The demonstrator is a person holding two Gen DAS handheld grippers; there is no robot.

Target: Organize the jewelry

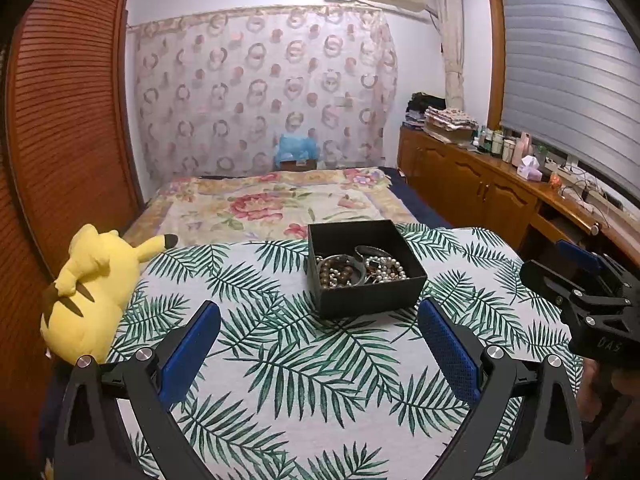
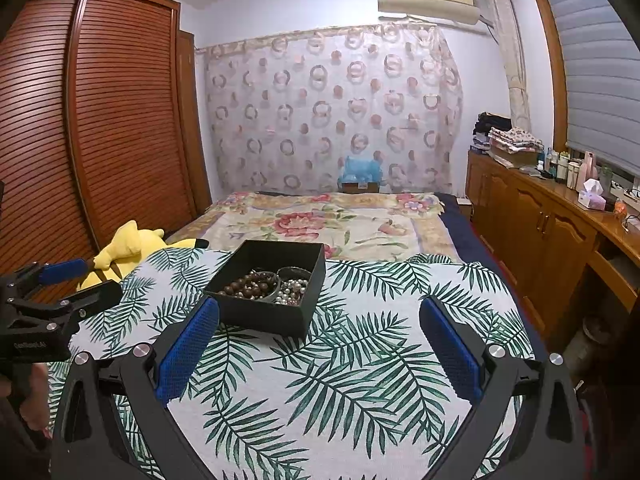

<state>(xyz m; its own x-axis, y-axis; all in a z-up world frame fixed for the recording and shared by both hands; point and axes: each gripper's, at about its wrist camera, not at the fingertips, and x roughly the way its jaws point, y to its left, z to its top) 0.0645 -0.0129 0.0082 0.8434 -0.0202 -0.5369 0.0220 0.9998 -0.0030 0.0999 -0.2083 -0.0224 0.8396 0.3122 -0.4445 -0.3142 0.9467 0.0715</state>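
So both grippers are just hanging over the leaf-print cloth point(image 1: 320, 380) right now, nothing in either one. The left gripper point(image 1: 319, 344) has its jaws spread wide, and so does the right gripper point(image 2: 319, 346).

The black box point(image 1: 372, 298) sits straight ahead of the left jaws, just past the fingertips and a touch toward the right finger. From the right wrist view it's ahead too, but nearer the left finger, whose tip overlaps the box's near wall in that view. I can't tell if they actually touch.

Inside it's a jumble: a brown bead bracelet point(image 2: 250, 286) on the left, a pearl strand point(image 2: 292, 290) on the right, and a dark bangle point(image 1: 358, 268) curving between them.

My guess on handling: the beads and pearls are light, floppy and slick, so a pinch on a single bead will probably squirt out. Better to close across a bunched loop of strand. The strands look tangled, so lifting one might drag the others. The bangle looks rigid, so grab across its band. The box seems light and could slide on the cloth if nudged.

There's a yellow plush toy point(image 1: 92, 292) well off to the left of the left jaws, not in the way.
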